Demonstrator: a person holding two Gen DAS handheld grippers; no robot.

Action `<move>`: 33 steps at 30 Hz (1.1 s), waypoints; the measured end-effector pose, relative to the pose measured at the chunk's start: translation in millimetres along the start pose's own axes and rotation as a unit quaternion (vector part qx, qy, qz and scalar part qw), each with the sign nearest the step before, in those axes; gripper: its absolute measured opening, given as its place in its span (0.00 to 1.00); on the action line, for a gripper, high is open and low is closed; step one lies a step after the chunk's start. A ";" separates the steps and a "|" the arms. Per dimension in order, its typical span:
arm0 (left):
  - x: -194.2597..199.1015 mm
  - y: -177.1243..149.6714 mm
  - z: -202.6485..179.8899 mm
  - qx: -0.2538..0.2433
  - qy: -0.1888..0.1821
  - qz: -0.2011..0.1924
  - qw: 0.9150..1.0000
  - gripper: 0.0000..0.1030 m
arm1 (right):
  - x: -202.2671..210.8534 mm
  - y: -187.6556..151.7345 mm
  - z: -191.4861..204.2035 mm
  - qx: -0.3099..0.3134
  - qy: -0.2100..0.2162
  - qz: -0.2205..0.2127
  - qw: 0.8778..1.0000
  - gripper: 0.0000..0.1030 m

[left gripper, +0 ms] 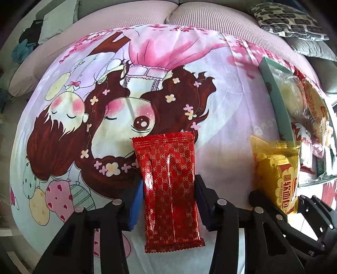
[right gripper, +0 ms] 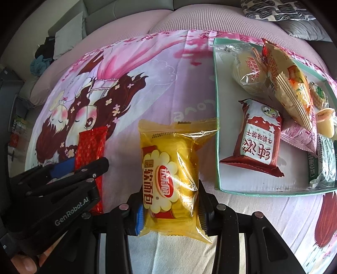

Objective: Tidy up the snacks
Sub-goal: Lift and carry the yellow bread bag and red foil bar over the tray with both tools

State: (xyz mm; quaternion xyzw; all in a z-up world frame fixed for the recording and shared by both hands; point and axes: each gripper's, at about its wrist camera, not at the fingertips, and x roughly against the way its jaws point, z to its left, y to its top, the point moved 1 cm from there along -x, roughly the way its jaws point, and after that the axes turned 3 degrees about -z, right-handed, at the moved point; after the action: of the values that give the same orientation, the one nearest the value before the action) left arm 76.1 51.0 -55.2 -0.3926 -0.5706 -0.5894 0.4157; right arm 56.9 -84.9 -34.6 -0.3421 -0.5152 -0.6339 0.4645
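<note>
A red patterned snack packet (left gripper: 170, 189) lies lengthwise between the fingers of my left gripper (left gripper: 168, 189), whose pads press on its two long edges, so it is shut on the packet. My right gripper (right gripper: 170, 208) is shut on a yellow soft-bread packet (right gripper: 168, 179), gripped at both sides. Each view shows the other pair: the yellow packet (left gripper: 276, 168) at the right of the left wrist view, the red packet (right gripper: 90, 145) and left gripper (right gripper: 63, 179) at the left of the right wrist view. Whether either packet is off the cloth I cannot tell.
A teal-rimmed white tray (right gripper: 217, 126) at the right holds several snacks: a red-and-white biscuit pack (right gripper: 259, 137), a clear-wrapped bun (right gripper: 246, 71), an orange packet (right gripper: 288, 84). A cartoon-print cloth (left gripper: 221, 126) covers the pink sofa cushion (left gripper: 137, 19). A patterned pillow (left gripper: 284, 16) lies far right.
</note>
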 end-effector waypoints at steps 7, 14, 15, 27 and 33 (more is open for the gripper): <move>27.4 7.0 1.5 0.011 -0.001 -0.020 1.000 0.46 | 19.2 -1.1 -3.8 -0.004 0.017 -0.017 1.000 0.41; 71.1 19.7 -2.9 0.020 -0.012 -0.067 0.997 0.46 | 56.9 3.0 -12.1 -0.013 0.026 -0.055 0.998 0.41; 77.3 22.4 -4.4 0.023 -0.014 -0.074 0.997 0.46 | 62.4 5.4 -13.4 -0.014 0.026 -0.063 0.998 0.41; 115.8 65.3 -54.2 0.013 -0.053 -0.133 0.990 0.46 | 114.9 45.2 -60.3 -0.094 0.005 -0.159 0.983 0.41; 112.8 73.4 -100.5 -0.017 -0.084 -0.134 0.987 0.46 | 123.4 53.2 -97.2 -0.142 -0.033 -0.187 0.971 0.41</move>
State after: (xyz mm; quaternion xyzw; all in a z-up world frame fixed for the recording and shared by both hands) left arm 107.1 -54.4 71.8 -0.3676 -0.6407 -0.6143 0.2773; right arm 70.1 -210.5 73.0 -0.3229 -0.4903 -0.7643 0.2667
